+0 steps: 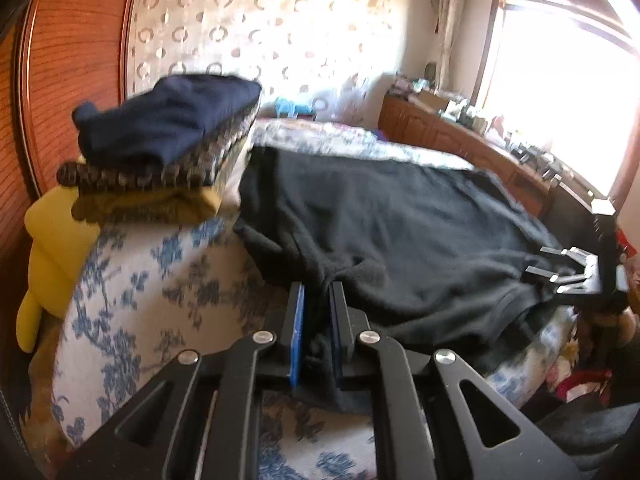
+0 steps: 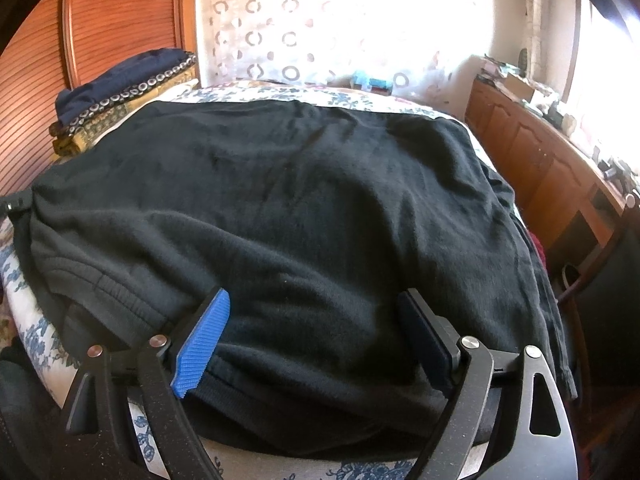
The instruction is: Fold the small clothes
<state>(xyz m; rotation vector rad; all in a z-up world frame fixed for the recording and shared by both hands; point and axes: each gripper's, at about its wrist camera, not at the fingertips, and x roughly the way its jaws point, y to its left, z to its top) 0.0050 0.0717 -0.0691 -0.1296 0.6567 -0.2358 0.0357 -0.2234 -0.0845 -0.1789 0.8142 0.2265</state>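
Note:
A black knit sweater (image 2: 304, 200) lies spread over the blue-flowered bed cover (image 1: 132, 288); it also shows in the left wrist view (image 1: 400, 232). My left gripper (image 1: 318, 292) is shut on a bunched edge of the sweater, black cloth filling the narrow gap between its blue pads. My right gripper (image 2: 316, 300) is open, its fingers wide apart and resting on the sweater's near hem; it also shows in the left wrist view (image 1: 560, 268) at the far right edge of the sweater.
A stack of folded clothes (image 1: 168, 140), navy on top, sits at the bed's far left by a wooden headboard (image 1: 68, 60). A yellow cushion (image 1: 52, 256) lies beside it. A cluttered wooden cabinet (image 2: 540, 152) runs along the right under a bright window.

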